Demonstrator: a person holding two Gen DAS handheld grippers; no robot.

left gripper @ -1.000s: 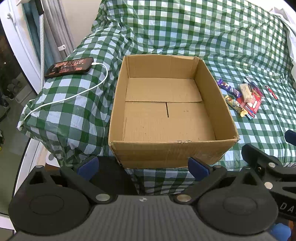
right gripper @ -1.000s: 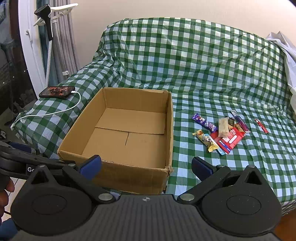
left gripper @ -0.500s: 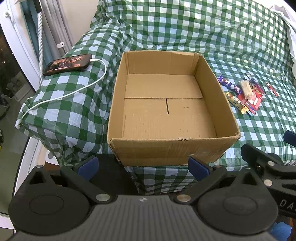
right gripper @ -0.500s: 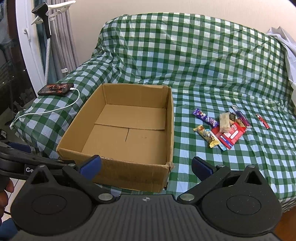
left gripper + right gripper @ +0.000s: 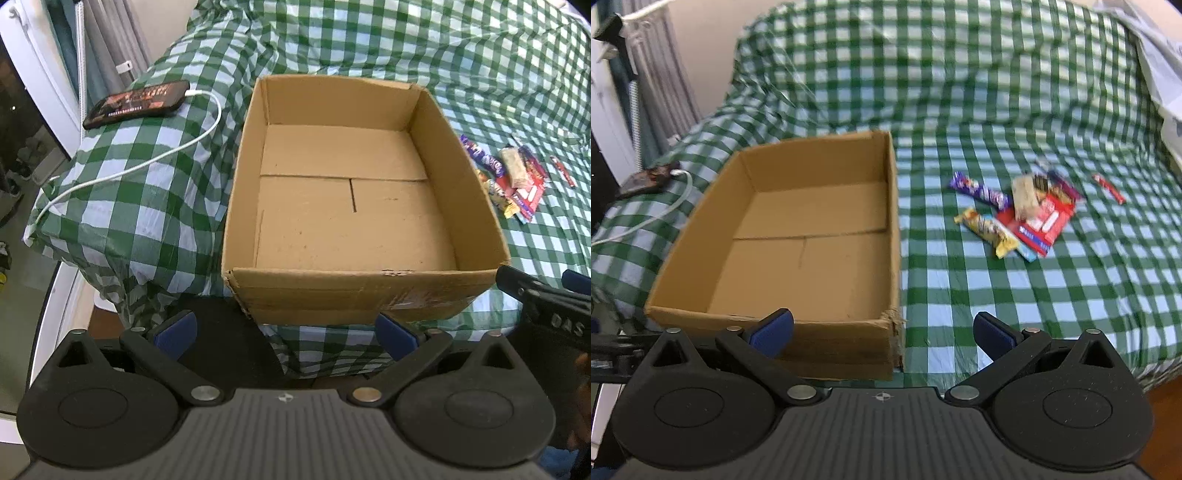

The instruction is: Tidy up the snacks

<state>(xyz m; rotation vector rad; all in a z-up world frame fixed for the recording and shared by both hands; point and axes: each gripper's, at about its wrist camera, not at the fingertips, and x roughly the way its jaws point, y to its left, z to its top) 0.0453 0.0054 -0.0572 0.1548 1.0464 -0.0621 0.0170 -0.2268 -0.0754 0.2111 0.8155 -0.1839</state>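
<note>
Left gripper (image 5: 286,332): gaping wide, gripping nothing, hovering just before the cardboard box (image 5: 354,288).
Right gripper (image 5: 882,332): gaping wide, gripping nothing, hovering at the box's near right corner.
Snacks (image 5: 1019,214): lying clustered right of the box.
Phone (image 5: 136,103): charging left of the box.
</note>
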